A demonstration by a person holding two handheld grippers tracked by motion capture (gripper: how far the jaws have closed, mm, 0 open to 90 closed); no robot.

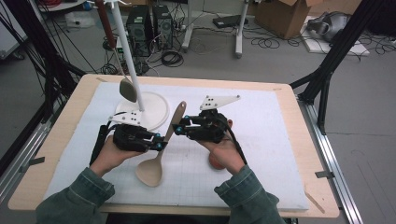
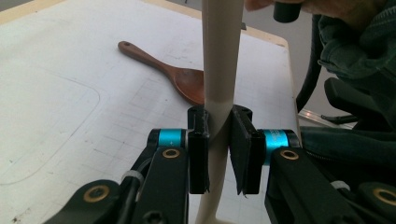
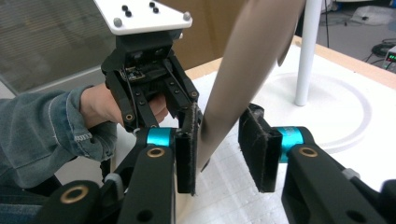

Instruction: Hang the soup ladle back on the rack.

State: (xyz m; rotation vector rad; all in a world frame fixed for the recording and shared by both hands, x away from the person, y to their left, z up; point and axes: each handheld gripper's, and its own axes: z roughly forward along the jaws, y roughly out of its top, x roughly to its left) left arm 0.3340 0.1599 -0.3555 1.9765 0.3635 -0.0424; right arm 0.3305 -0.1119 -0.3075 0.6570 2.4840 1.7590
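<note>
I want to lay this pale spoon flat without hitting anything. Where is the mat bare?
The white mat is bare right of the right gripper, out to the table's right edge, and along its near edge. It is crowded at far left, by the stand's round base and hanging spoon. A brown spoon lies under the right hand.

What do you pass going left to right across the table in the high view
Left gripper → beige spoon → right gripper, its jaws around the spoon handle without clamping it. The white round stand base lies farther back, above the left gripper, so it has no clear slot.
</note>
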